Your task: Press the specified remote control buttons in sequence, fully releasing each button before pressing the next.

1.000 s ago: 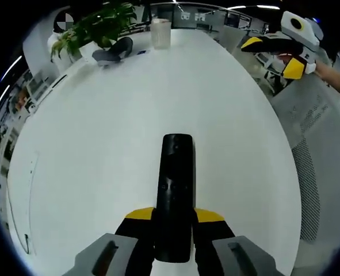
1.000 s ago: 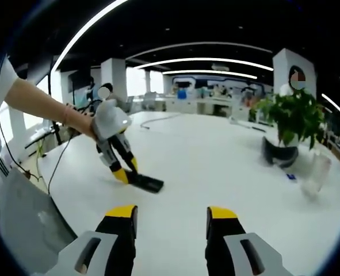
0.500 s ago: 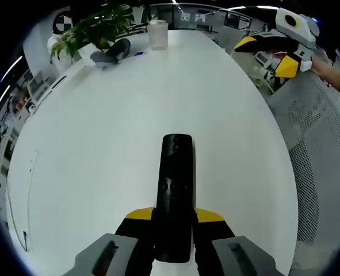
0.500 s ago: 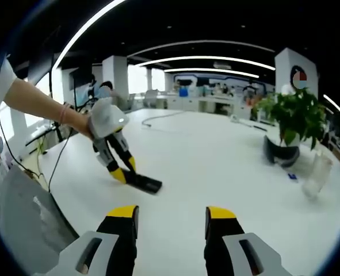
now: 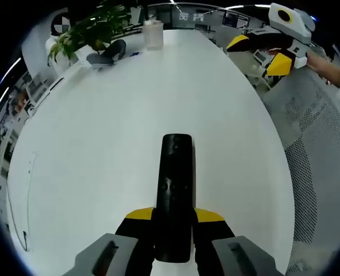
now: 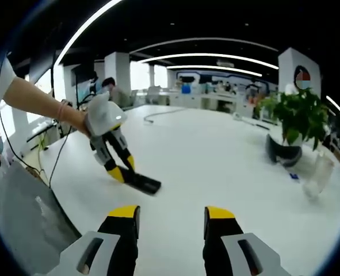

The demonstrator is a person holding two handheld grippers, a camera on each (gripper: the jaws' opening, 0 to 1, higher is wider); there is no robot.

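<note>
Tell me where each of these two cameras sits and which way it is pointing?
Left gripper view: rides on the left gripper, looking down along its jaws, shut on the black remote on the white table; the right gripper shows at upper right.
Right gripper view: rides on the right gripper, facing across the table with open jaws; the person's arm and the left gripper show at left.
Shared: remote, table, potted plant, clear cup.
</note>
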